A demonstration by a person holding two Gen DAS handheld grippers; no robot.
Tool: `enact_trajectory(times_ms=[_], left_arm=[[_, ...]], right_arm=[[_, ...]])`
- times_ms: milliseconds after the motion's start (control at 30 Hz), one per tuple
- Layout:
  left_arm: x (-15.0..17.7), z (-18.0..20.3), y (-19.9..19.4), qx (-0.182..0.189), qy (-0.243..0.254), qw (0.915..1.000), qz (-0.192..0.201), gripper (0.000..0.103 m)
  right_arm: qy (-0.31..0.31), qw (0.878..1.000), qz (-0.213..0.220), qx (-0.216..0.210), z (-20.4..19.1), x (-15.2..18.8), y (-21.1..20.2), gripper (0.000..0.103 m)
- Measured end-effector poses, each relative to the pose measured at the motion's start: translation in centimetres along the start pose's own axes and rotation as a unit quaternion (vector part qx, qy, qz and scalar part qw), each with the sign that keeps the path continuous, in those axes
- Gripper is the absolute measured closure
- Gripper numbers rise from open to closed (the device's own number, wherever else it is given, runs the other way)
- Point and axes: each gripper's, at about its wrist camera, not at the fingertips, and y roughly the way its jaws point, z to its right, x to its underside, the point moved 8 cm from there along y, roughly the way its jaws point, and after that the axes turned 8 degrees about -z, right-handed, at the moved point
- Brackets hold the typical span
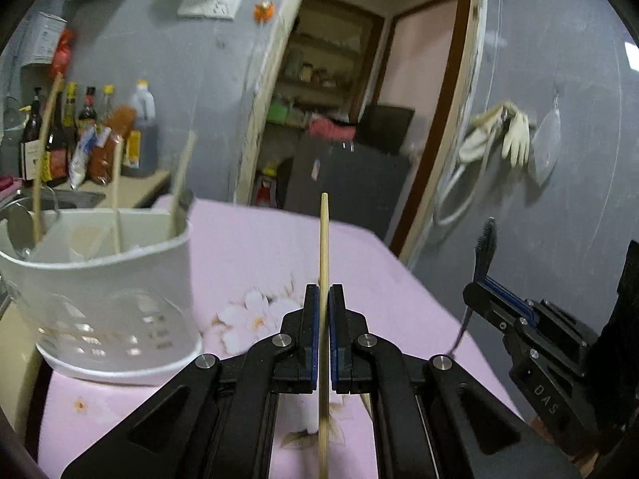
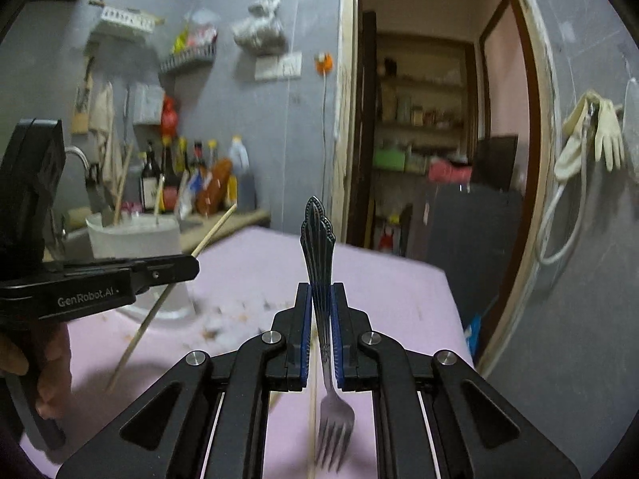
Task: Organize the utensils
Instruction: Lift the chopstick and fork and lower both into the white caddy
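Note:
My left gripper (image 1: 324, 293) is shut on a wooden chopstick (image 1: 324, 239) that stands upright above the pink floral tablecloth. A white utensil caddy (image 1: 120, 279) stands to its left, with several chopsticks (image 1: 116, 183) and a metal spoon (image 1: 18, 227) in its compartments. My right gripper (image 2: 321, 291) is shut on a metal fork (image 2: 319, 239), handle up, tines down near the cloth. In the right wrist view the left gripper (image 2: 191, 267) with its chopstick (image 2: 159, 307) is at the left, before the caddy (image 2: 131, 235). The right gripper (image 1: 479, 291) shows at the right of the left wrist view.
The table (image 1: 255, 247) is covered with a pink cloth; its far edge is near an open doorway (image 1: 351, 99). Sauce bottles (image 1: 72, 131) stand on a counter behind the caddy, by a sink. Another chopstick (image 2: 312, 419) lies on the cloth under my right gripper. Gloves (image 1: 515, 135) hang on the grey wall.

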Motion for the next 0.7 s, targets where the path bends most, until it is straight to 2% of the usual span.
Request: enact_trajectory(times_ms=[133,167,500,700], left_arm=[[-0.3,-0.7,-1.2,-0.006,-0.009,0.9998,0.018,0.101],[-0.4,-1.0,-1.6,-0.007,-0.012,0.9997,0.022,0.101],[-1.7,-3.5,-3.7,-0.011,-0.036,0.9979,0.052,0.101],[-4.2,-5.8,-5.7,-0.020,-0.047,0.9945,0.091,0.101]], right_arm=[[0.000,1.000,0.024,-0.008,-0.9,-1.2,-0.6,0.098],[-0.003,1.000,0.027,-0.008,-1.2,-1.5,-0.5,0.102],[0.001,0.999,0.025,-0.028,-3.0,-3.0,0.3,0.103],[0.003,0.997,0.058,-0.055,-4.6,-6.4,-0.7,0.103]])
